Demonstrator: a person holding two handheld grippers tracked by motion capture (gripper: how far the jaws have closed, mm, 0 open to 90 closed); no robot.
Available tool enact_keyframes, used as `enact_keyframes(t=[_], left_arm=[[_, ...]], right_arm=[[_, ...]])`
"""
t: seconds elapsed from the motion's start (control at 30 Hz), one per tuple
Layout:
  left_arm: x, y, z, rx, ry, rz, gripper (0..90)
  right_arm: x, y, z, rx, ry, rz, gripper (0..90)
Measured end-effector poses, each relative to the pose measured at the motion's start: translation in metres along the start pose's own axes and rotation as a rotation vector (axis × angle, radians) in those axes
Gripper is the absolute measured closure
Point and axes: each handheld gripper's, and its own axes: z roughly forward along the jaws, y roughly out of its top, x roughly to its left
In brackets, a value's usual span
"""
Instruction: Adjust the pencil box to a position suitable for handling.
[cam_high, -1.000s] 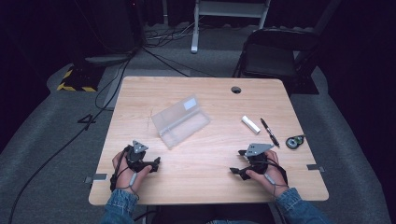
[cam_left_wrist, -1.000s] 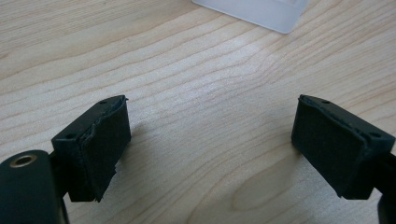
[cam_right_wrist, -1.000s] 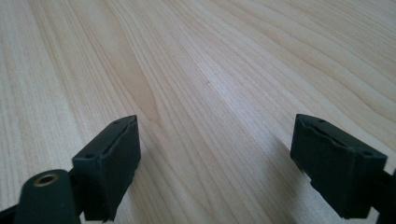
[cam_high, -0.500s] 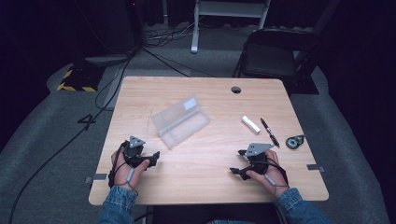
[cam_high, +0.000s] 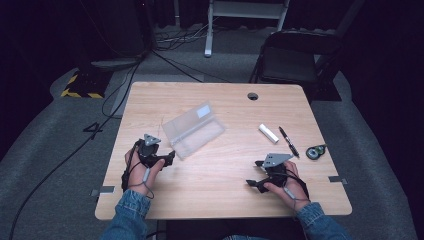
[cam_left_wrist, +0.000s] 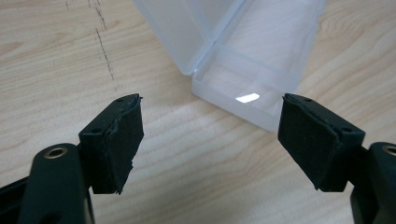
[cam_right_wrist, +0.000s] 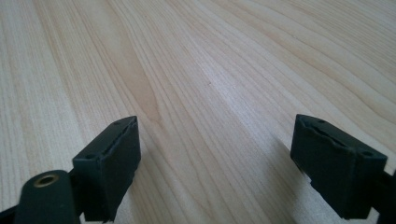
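The wooden desk (cam_high: 220, 100) spreads in front of me, with a dark folding chair (cam_high: 295, 60) beyond its far edge. On the desk, left of the middle, lies the clear plastic case (cam_high: 194, 129), its lid swung open and standing up along the far side. My left gripper (cam_high: 161, 159) sits just beside the case's near corner, jaws spread wide and holding nothing; in the left gripper view the case (cam_left_wrist: 252, 60) lies straight ahead, close in front of the pads (cam_left_wrist: 310, 140) but not between them, and apart from them. My right gripper (cam_high: 256, 176) rests low over the desk near the front right, well apart from the case, jaws also wide and empty, with bare wood (cam_right_wrist: 210, 84) ahead of it in the right gripper view. Farther right lie a white cylinder (cam_high: 268, 133), a black pen (cam_high: 289, 142) just beside it, and a small round dark thing (cam_high: 316, 151) near the desk's right edge
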Motion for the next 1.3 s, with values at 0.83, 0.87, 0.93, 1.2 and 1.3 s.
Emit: enact_keyframes(t=[0.83, 0.87, 0.93, 1.2, 1.3], left_arm=[[-0.001, 0.011, 0.042, 0.098, -0.014, -0.052, 29.2], [-0.001, 0.011, 0.042, 0.1, -0.014, -0.048, 29.2], [-0.003, 0.01, 0.044, 0.106, -0.022, -0.058, 30.7], [-0.009, 0.009, 0.047, 0.116, -0.024, -0.011, 39.4], [-0.011, 0.008, 0.047, 0.118, -0.007, 0.024, 40.9]], right_arm=[[0.0, 0.0, 0.0, 0.0, 0.003, -0.001, 16.4], [0.0, 0.0, 0.0, 0.001, 0.004, -0.003, 16.4], [0.0, 0.0, 0.0, 0.001, 0.006, -0.004, 16.4], [0.0, -0.001, -0.001, 0.0, 0.007, -0.008, 16.4], [0.001, -0.001, -0.001, -0.001, 0.008, -0.01, 16.4]])
